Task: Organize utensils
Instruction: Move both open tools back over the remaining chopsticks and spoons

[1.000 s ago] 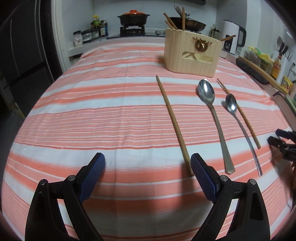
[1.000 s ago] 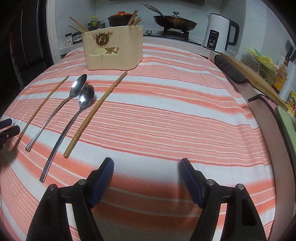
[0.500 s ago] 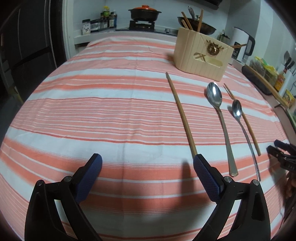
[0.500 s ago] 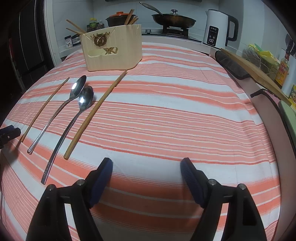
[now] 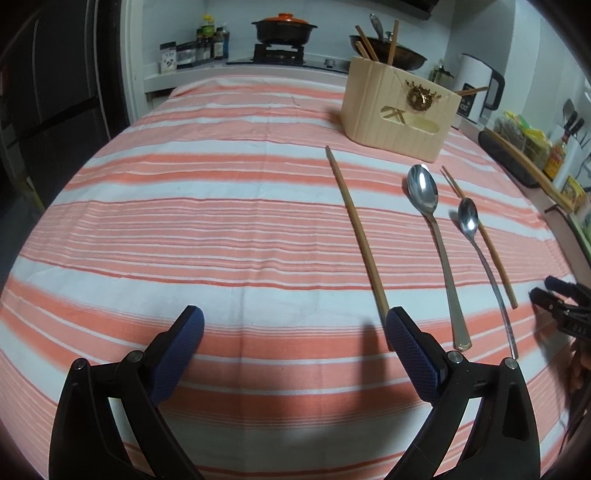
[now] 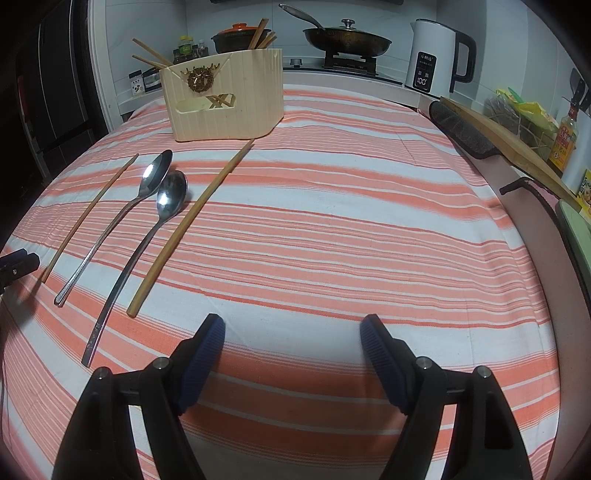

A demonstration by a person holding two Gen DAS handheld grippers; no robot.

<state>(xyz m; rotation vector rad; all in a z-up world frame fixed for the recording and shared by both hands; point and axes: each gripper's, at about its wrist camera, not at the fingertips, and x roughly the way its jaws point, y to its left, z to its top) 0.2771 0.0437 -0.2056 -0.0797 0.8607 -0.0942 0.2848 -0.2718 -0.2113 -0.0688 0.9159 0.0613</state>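
Note:
On the striped tablecloth (image 5: 221,229) two wooden chopsticks and two metal spoons lie side by side in front of a beige utensil holder (image 5: 399,118) (image 6: 225,103) with several chopsticks in it. The left chopstick (image 5: 360,240) (image 6: 90,218) ends at the right finger of my left gripper (image 5: 295,325), which is open with nothing in it. Beside it lie the broad spoon (image 5: 422,188) (image 6: 155,173), the long-handled spoon (image 5: 468,219) (image 6: 171,194) and the right chopstick (image 5: 484,240) (image 6: 192,225). My right gripper (image 6: 291,328) (image 5: 561,299) is open over bare cloth, right of that chopstick's near end.
Behind the table a stove carries an orange-lidded pot (image 5: 284,27) and a wok (image 6: 347,37). A white kettle (image 6: 436,59) stands at the back right. A wooden board (image 6: 509,144) and a dark mat (image 6: 458,129) line the right edge. Dark cabinets stand to the left.
The left wrist view has shifted slightly. The right gripper has kept still. The utensils lie where they were, and both grippers stay open.

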